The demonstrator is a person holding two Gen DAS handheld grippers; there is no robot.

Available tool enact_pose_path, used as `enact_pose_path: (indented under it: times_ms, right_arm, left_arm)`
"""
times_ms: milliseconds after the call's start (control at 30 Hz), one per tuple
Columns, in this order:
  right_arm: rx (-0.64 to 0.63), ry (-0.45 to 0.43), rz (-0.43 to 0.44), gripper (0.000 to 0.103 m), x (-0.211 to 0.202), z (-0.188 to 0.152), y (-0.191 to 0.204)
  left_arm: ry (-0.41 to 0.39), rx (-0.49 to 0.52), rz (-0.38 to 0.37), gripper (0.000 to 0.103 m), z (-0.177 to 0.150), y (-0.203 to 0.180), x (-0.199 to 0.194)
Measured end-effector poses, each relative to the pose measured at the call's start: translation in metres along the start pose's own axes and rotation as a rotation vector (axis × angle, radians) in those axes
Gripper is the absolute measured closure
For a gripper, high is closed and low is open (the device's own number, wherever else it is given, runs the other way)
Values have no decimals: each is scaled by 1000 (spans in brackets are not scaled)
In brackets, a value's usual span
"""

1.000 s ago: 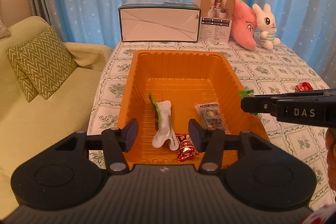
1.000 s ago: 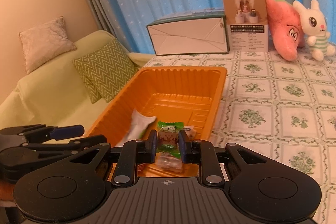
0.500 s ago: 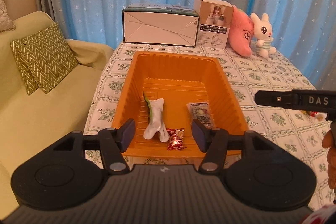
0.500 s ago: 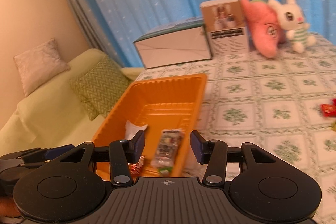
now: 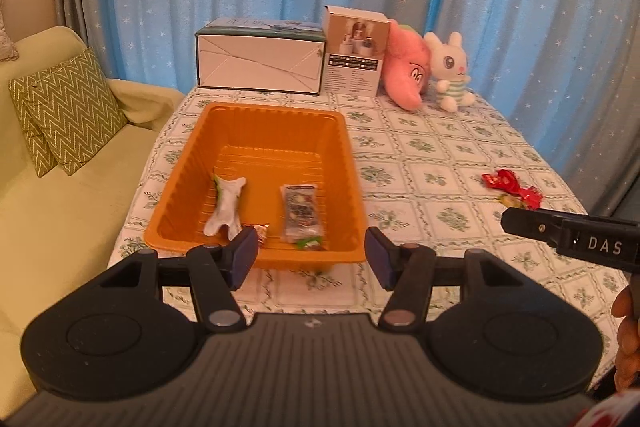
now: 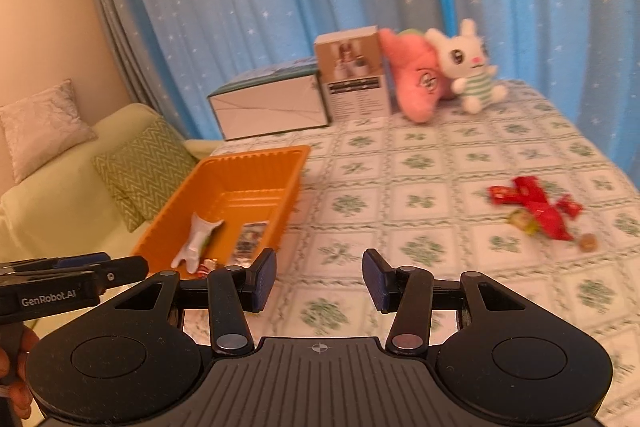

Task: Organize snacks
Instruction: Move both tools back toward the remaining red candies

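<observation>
— So, what do I have on the left wrist view?

— My left gripper [image 5: 310,253] hangs with its jaws wide and nothing between them, just near of the orange bin [image 5: 200,163]. Inside the bin lie a white wrapper [image 5: 226,205], a clear printed packet [image 5: 301,207], a small red-and-gold candy [image 5: 260,229] and a green-ended sweet [image 5: 309,243] at the near wall. Far right on the tablecloth [image 5: 420,147] sit red wrapped snacks [image 5: 510,185], and my right gripper's arm [image 5: 572,237] pokes in from the right.

— And the right wrist view?

— My right gripper [image 6: 319,277] is spread about halfway, empty, over bare cloth [image 6: 420,203] to the right of the bin [image 6: 248,163]. The red snacks [image 6: 536,205] lie blurred to the right, well apart from the bin, with a small round brown sweet [image 6: 587,242] near them.
</observation>
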State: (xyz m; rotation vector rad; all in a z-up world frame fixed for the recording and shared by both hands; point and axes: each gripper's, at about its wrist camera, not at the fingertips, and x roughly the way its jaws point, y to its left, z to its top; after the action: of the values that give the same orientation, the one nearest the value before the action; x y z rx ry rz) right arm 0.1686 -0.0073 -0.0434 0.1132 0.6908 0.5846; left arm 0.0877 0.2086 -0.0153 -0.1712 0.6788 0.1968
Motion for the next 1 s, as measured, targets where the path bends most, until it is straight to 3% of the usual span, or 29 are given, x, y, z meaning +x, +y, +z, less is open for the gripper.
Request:
enact_pose_path:
  times_ms: [367, 1000]
  right_arm:
    - [3, -30, -78, 55, -54, -18, -33]
    - [145, -49, -236, 55, -105, -40, -126]
  left_arm:
    - [-1, 6, -32, 48, -17, -46, -22]
    - [39, 89, -182, 48, -25, -145, -3]
